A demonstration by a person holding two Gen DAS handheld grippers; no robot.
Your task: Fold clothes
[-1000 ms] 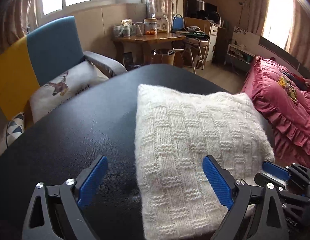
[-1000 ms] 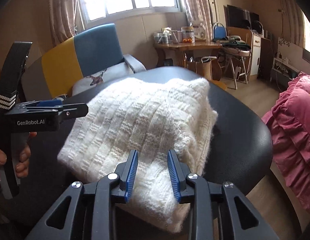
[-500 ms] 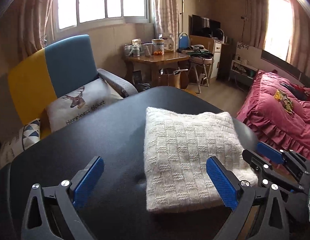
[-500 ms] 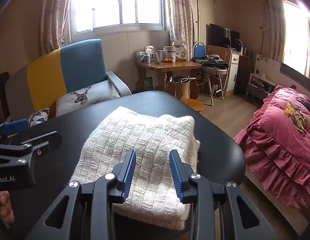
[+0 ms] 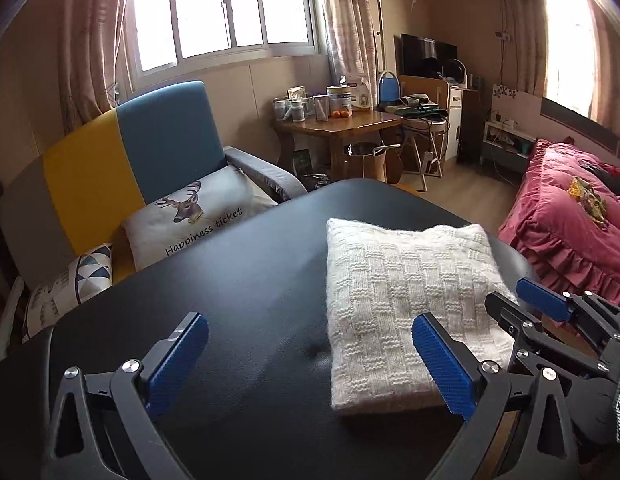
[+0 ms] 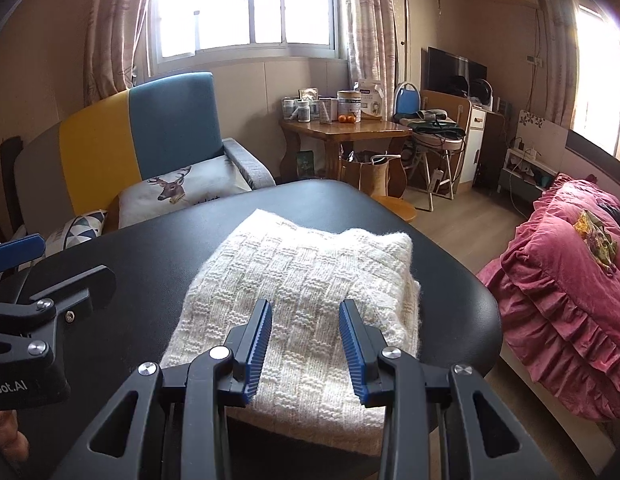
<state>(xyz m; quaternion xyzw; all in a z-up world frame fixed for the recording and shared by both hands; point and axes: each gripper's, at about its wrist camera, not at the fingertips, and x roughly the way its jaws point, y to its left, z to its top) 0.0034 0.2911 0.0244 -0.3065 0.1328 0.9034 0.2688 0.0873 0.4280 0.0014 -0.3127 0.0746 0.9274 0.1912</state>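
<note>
A cream knitted sweater lies folded into a neat rectangle on the black table, near its right edge. My left gripper hovers above the table's near side, wide open and holding nothing; its right finger sits over the sweater's near corner. My right gripper hangs above the sweater's near edge, jaws a little apart and empty, clear of the knit. It also shows at the right of the left wrist view as the right gripper.
A blue, yellow and grey armchair with a deer cushion stands behind the table. A wooden side table with jars sits further back. A bed with a red ruffled cover lies to the right.
Both grippers have risen and drawn back from the sweater, so it looks smaller and more of the table and room shows. The sweater has stayed folded in place.
</note>
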